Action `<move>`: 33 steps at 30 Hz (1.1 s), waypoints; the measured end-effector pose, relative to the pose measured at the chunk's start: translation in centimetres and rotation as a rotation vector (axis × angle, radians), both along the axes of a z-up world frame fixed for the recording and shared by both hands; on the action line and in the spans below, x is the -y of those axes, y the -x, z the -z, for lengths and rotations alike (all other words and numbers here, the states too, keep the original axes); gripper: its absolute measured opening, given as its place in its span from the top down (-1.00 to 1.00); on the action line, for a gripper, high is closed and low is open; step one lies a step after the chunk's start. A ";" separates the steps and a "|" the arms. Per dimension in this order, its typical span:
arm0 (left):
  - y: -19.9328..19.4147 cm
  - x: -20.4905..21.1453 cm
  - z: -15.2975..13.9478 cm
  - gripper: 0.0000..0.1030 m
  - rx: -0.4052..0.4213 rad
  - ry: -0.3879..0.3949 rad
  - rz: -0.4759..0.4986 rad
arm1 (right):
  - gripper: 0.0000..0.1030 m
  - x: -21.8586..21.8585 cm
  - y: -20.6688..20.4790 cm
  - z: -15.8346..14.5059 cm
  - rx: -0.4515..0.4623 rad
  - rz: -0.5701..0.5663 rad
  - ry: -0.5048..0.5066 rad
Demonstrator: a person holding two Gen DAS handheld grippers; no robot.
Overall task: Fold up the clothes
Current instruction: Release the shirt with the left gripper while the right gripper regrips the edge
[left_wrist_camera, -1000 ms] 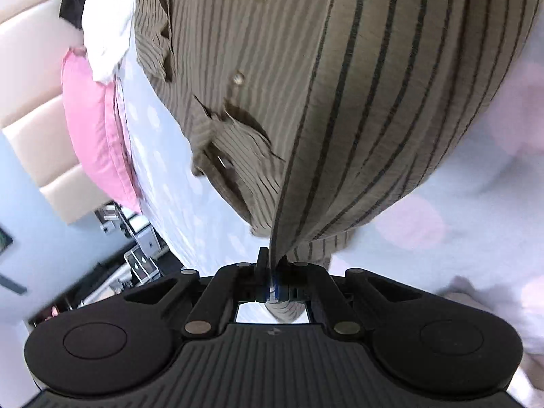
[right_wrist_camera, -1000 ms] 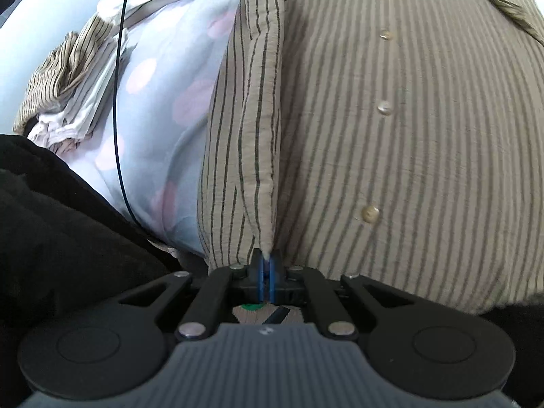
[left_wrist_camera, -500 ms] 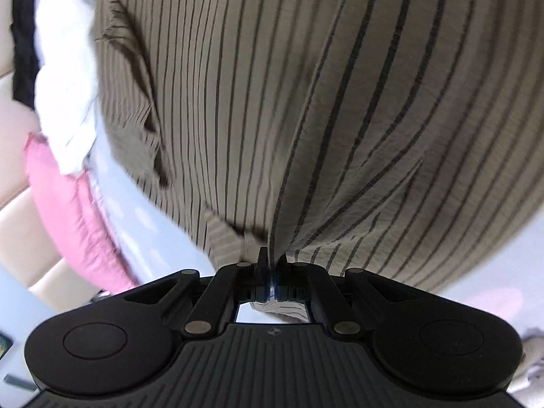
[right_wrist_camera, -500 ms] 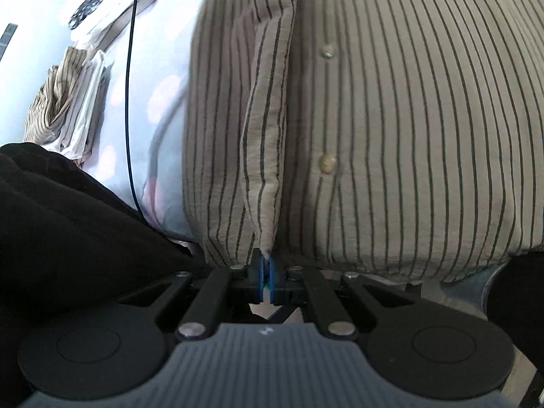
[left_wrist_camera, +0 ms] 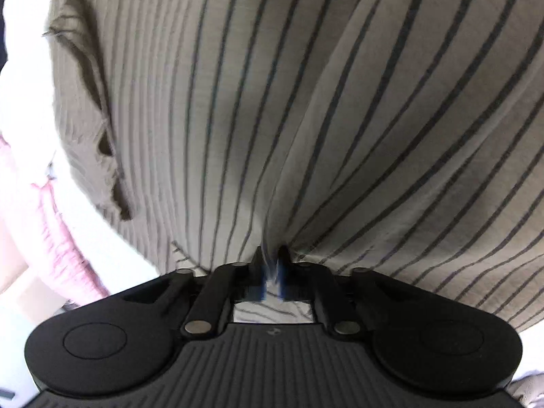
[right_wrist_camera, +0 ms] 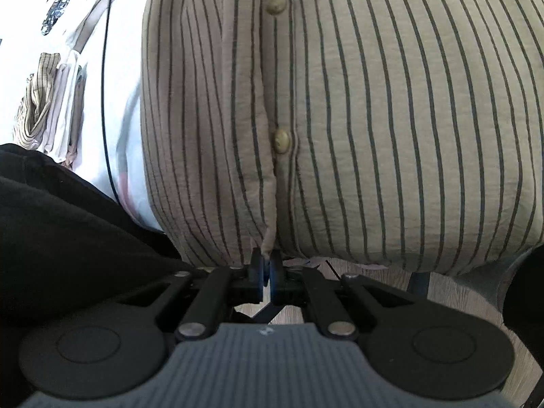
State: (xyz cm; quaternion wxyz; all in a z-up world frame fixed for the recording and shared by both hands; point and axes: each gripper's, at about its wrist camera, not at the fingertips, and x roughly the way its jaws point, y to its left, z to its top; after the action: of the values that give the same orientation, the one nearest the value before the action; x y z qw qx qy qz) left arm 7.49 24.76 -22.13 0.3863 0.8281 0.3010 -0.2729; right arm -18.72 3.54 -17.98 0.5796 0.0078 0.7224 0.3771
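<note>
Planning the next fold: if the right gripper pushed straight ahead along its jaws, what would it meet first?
Nothing new: the right gripper is already shut on the striped shirt, pinching an edge near the button placket. Straight ahead is only that same fabric. What lies behind the cloth is hidden, so depth is unclear.

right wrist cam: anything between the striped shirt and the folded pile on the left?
Right wrist view: pale bed sheet and a thin black cable lie between the striped shirt and the folded pile.

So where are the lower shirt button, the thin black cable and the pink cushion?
lower shirt button [right_wrist_camera: 282, 140]: right wrist view, its face.
thin black cable [right_wrist_camera: 104, 68]: right wrist view, mid-length.
pink cushion [left_wrist_camera: 57, 238]: left wrist view, its ruffled edge.
</note>
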 end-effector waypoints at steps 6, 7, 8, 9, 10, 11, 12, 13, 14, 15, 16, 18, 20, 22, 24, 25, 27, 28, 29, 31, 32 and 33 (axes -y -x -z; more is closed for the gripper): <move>3.2 -1.1 -3.4 0.04 0.133 0.091 -0.157 | 0.67 0.6 0.3 0.3 0.004 0.020 0.039; 3.9 -1.2 -4.1 0.00 0.156 0.111 -0.192 | 0.59 0.8 0.4 0.2 0.009 0.024 0.041; 4.7 -1.3 -4.8 -0.01 0.179 0.131 -0.226 | 0.54 1.0 0.4 0.1 0.014 0.029 0.043; 5.4 -1.4 -5.5 -0.02 0.202 0.151 -0.261 | 0.41 1.2 0.4 0.0 0.019 0.033 0.046; 6.1 -1.6 -6.2 -0.03 0.225 0.171 -0.296 | 0.34 1.4 0.5 -0.1 0.025 0.037 0.047; 6.8 -1.7 -6.9 -0.03 0.247 0.191 -0.331 | 0.34 1.6 0.6 -0.3 0.035 0.041 0.046; 7.6 -1.8 -7.6 -0.03 0.270 0.211 -0.365 | 0.33 1.7 0.7 -0.6 0.046 0.044 0.044; 8.3 -2.0 -8.3 -0.03 0.293 0.232 -0.400 | 0.29 1.9 0.7 -0.9 0.058 0.047 0.040; 9.4 -1.9 -9.1 -0.03 0.305 0.267 -0.451 | 0.28 2.1 0.8 -1.2 0.073 0.050 0.036; 10.6 -1.8 -9.9 -0.03 0.316 0.306 -0.505 | 0.27 2.2 0.9 -1.6 0.090 0.050 0.030; 11.8 -1.7 -10.6 -0.03 0.326 0.345 -0.560 | 0.27 2.3 1.0 -2.1 0.108 0.046 0.023; 13.9 -0.7 -11.9 -0.03 0.348 0.417 -0.645 | 0.26 2.4 1.2 -2.9 0.146 0.035 0.009; 16.5 0.6 -13.3 -0.03 0.375 0.487 -0.723 | 0.26 2.4 1.4 -3.9 0.188 0.014 -0.010; 19.0 1.3 -14.6 -0.03 0.408 0.561 -0.816 | 0.26 2.5 1.5 -4.4 0.217 0.002 -0.035; 21.3 2.2 -15.9 -0.03 0.427 0.654 -0.911 | 0.26 2.7 1.1 -4.1 0.223 -0.011 -0.048; 22.7 2.5 -16.4 -0.03 0.432 0.704 -0.960 | 0.26 2.4 1.1 -3.8 0.225 -0.010 -0.051; 25.6 3.5 -17.4 -0.03 0.410 0.817 -1.063 | 0.29 2.0 1.0 -3.2 0.229 -0.008 -0.057; 27.1 4.0 -17.8 -0.03 0.396 0.874 -1.114 | 0.40 1.8 0.9 -2.9 0.225 -0.004 -0.061; 28.4 4.5 -18.0 -0.03 0.367 0.931 -1.164 | 0.58 1.6 1.0 -2.4 0.206 0.006 -0.069; 30.5 5.4 -17.9 -0.03 0.306 1.040 -1.263 | 0.95 1.9 1.6 -2.1 0.176 0.002 -0.074; 31.3 5.8 -17.6 -0.03 0.281 1.084 -1.310 | 0.96 2.2 1.9 -2.1 0.169 -0.003 -0.071; 32.0 6.1 -17.2 -0.03 0.262 1.125 -1.356 | 0.98 2.2 2.2 -2.1 0.174 -0.013 -0.059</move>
State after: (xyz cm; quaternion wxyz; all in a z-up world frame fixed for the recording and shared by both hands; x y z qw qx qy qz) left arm -24.52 18.64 -4.88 0.8455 0.1843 0.5011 0.0040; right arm -20.91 1.33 -15.84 0.6374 -0.0126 0.6579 0.4009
